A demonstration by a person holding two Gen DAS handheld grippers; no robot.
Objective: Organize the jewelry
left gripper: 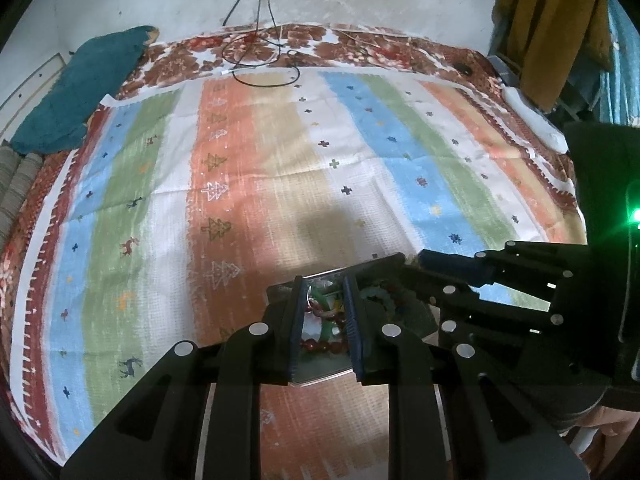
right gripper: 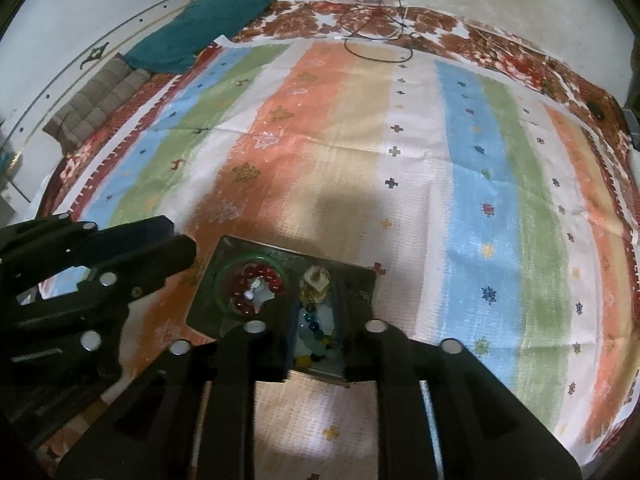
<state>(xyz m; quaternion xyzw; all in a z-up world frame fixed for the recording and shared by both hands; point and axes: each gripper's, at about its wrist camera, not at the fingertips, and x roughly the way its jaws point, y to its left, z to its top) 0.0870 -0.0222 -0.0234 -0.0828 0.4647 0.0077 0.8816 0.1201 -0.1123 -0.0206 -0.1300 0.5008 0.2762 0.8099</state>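
A shiny metal tray [right gripper: 208,280] lies on the striped cloth and holds jewelry. In the right wrist view a green bangle [right gripper: 224,270] rings a red bead bracelet [right gripper: 260,276]; beside it lie a pale gold piece [right gripper: 317,278] and a string of mixed blue and green beads [right gripper: 314,330]. My right gripper [right gripper: 316,320] is open, its fingers straddling the bead string over the tray. My left gripper [left gripper: 323,300] is open over the tray's [left gripper: 320,378] left part, above the red beads [left gripper: 322,346] and green bangle [left gripper: 326,326]. The right gripper's fingers [left gripper: 448,268] reach in beside it.
The striped cloth [left gripper: 280,160] covers a bed with a red floral sheet [left gripper: 304,40]. A teal pillow [left gripper: 84,84] lies at the far left, black cables [left gripper: 260,52] at the far edge, a mustard garment [left gripper: 552,28] hangs at right.
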